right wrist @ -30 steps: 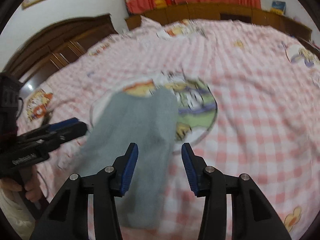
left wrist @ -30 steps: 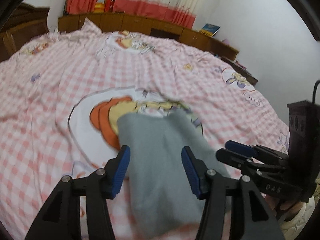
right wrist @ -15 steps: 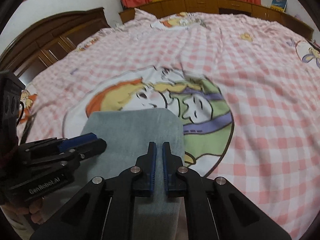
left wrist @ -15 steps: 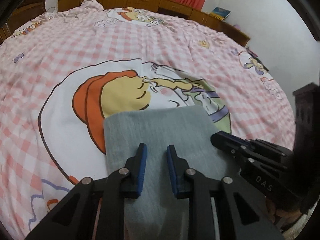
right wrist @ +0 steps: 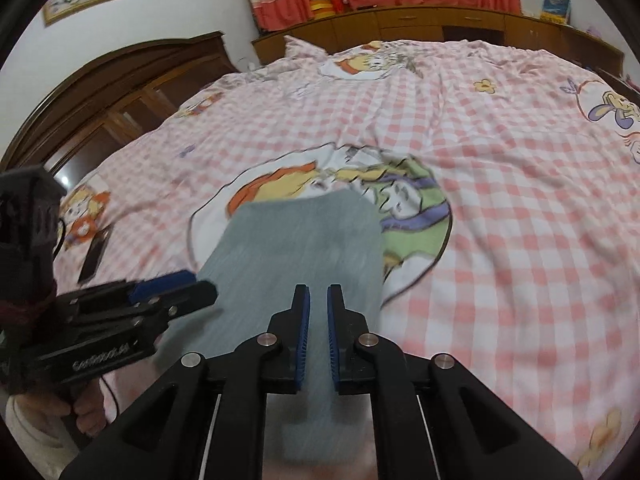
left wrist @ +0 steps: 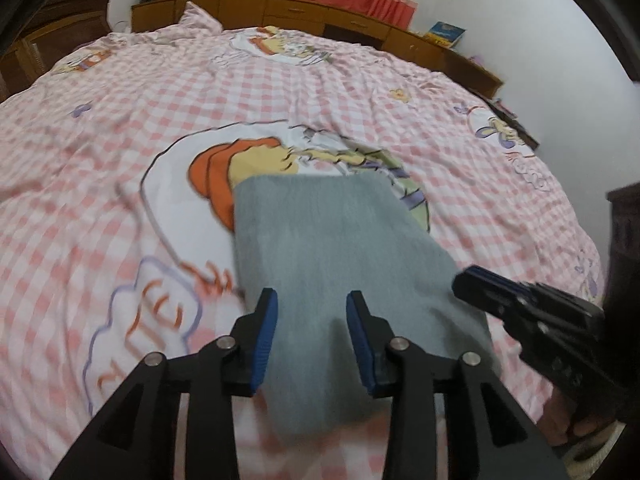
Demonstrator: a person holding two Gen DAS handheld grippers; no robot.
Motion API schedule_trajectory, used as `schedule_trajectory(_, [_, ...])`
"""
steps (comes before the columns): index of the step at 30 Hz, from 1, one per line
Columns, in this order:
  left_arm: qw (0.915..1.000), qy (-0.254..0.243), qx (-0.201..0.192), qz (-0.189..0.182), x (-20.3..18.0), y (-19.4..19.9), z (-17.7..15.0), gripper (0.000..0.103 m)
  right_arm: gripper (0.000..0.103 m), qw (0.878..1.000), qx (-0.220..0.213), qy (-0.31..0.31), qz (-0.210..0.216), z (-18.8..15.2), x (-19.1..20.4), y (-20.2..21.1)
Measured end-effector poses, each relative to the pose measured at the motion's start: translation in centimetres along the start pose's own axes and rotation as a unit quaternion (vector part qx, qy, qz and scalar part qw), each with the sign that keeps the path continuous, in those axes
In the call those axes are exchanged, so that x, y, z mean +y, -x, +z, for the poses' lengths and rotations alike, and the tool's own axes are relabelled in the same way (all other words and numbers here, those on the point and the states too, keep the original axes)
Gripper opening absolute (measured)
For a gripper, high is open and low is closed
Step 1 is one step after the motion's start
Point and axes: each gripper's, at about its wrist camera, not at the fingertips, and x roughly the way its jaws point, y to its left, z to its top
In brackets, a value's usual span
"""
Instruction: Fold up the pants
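Grey pants (left wrist: 332, 240), folded rect, flat on bedsheet (left wrist: 120, 128).

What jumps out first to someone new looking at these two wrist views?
The folded grey fabric pants lie flat on the pink-and-white checked bedsheet, partly covering its big orange-haired cartoon print. Over the pants' near end, the left gripper gapes open, and the right gripper is nearly closed.
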Motion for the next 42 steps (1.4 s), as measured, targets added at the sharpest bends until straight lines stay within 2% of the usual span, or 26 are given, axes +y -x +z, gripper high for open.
schedule_trajectory(2, [0.9998,0.001,0.001,0.018,-0.2,0.4,-0.8,0.043,0.019,1.000,0.003,0.002,-0.007,-0.8,0.3,0.5])
schedule_trajectory(5, [0.9998,0.005,0.001,0.022,-0.3,0.5,-1.9,0.051,0.027,1.000,0.006,0.002,-0.015,-2.1,0.8,0.7])
schedule_trajectory(10, [0.9994,0.006,0.009,0.033,-0.4,-0.2,-2.8,0.054,0.028,0.999,0.022,0.003,-0.028,-3.2,0.9,-0.4])
schedule_trajectory(15, [0.9989,0.020,0.013,0.041,-0.2,-0.2,-3.1,0.065,0.030,0.999,0.031,-0.001,-0.031,-3.8,0.3,-1.0])
schedule_trajectory(17, [0.9984,0.019,0.012,0.052,-0.3,0.1,-3.3,0.075,0.034,0.999,0.029,-0.004,-0.028,-3.8,0.4,-0.5])
schedule_trajectory(23, [0.9973,0.015,0.012,0.072,-0.6,1.6,-4.0,0.085,0.048,0.999,0.025,-0.003,-0.035,-4.5,0.9,0.9])
schedule_trajectory(32, [0.9967,0.008,0.033,0.073,-1.3,2.0,-5.3,0.086,0.056,0.998,0.031,-0.010,-0.046,-6.3,0.6,2.3])
schedule_trajectory(42, [0.9958,0.005,0.049,0.077,-1.7,1.5,-6.2,0.086,0.057,0.998,0.038,-0.017,-0.049,-7.0,0.3,2.3])
